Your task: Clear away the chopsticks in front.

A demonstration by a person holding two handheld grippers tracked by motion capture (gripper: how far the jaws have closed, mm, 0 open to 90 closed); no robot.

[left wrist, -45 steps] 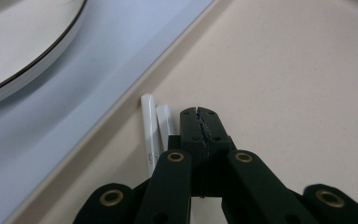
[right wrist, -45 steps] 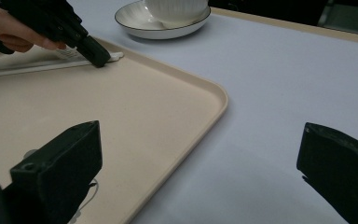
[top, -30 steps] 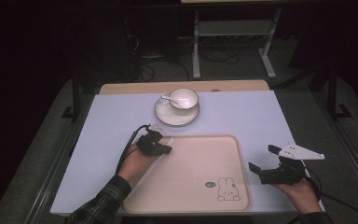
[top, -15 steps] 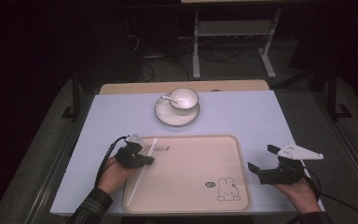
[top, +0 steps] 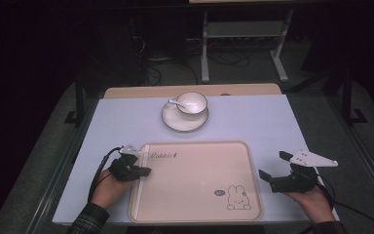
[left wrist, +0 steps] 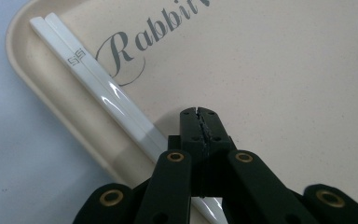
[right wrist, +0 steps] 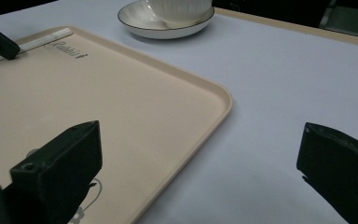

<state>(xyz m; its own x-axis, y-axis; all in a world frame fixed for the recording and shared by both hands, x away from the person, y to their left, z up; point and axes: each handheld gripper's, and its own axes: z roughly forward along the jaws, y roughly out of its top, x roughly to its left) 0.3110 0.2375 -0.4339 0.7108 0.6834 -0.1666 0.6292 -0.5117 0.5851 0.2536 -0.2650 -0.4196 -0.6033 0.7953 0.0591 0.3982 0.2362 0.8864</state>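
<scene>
- Dark floor and a metal stand lie beyond the pale blue table, which is matte and smooth.
- On its near half sits a beige tray, speckled, with rounded corners and a raised rim, likely there to gather tableware.
- White glossy chopsticks, squared in section, lie paired along the tray's left edge.
- Left gripper sits just over them, jaws pressed together on nothing.
- Right gripper waits right of the tray, jaws spread wide, seemingly idle.
- Farther off, a ribbed white cup rests on its saucer.
</scene>
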